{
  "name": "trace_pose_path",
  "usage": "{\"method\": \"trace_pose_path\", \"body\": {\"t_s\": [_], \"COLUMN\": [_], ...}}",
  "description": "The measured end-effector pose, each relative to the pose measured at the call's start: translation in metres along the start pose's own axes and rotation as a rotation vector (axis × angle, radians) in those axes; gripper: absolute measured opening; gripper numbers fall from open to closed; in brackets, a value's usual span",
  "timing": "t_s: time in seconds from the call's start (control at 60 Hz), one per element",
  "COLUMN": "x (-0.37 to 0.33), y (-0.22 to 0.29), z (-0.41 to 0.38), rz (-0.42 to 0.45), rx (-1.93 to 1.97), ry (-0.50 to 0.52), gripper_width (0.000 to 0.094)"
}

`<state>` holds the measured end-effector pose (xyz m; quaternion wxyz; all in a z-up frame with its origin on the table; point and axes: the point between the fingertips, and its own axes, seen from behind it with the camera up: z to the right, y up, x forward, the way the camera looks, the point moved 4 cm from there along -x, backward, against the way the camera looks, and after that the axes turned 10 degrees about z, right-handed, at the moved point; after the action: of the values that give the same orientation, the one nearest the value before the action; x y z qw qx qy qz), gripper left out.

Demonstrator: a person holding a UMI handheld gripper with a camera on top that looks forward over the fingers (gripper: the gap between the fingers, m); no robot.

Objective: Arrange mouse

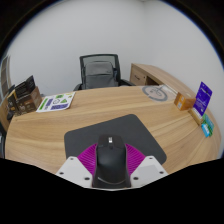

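Observation:
A black computer mouse (110, 165) sits between my two fingers, its wheel end pointing away from me. My gripper (110, 150) is shut on the mouse, with the magenta pads (90, 156) pressed to both its sides. Just beyond and under the mouse's front lies a dark grey mouse pad (118, 131) on the wooden table (70, 122). The mouse's underside is hidden, so I cannot tell whether it rests on the table.
A black office chair (99, 70) stands behind the table's far edge. A green leaflet (58, 100) lies far left near some framed items (20, 100). A purple card (203, 97), a small box (184, 100) and a teal object (207, 125) are at the right, and a coiled cable (155, 91) lies before a wooden cabinet (158, 74).

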<state>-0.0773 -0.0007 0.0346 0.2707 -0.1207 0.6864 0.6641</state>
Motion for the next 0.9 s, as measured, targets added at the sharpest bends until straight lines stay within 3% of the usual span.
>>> {"method": "trace_pose_path", "body": {"t_s": [0.083, 0.217, 0.317, 0.35, 0.517, 0.9], "x": [0.006, 0.010, 0.004, 0.000, -0.059, -0.343], "y": [-0.007, -0.012, -0.002, 0.003, 0.030, 0.016], "z": [0.003, 0.003, 0.010, 0.014, 0.018, -0.016], "rz": [-0.015, -0.017, 0.010, 0.019, 0.039, -0.010], "rx": [0.002, 0.015, 0.002, -0.002, 0.000, -0.075], "ry": [-0.010, -0.002, -0.040, -0.056, -0.060, 0.009], "gripper_width": [0.0395, 0.0525, 0.0879, 0.0833, 0.0859, 0.0862]}}
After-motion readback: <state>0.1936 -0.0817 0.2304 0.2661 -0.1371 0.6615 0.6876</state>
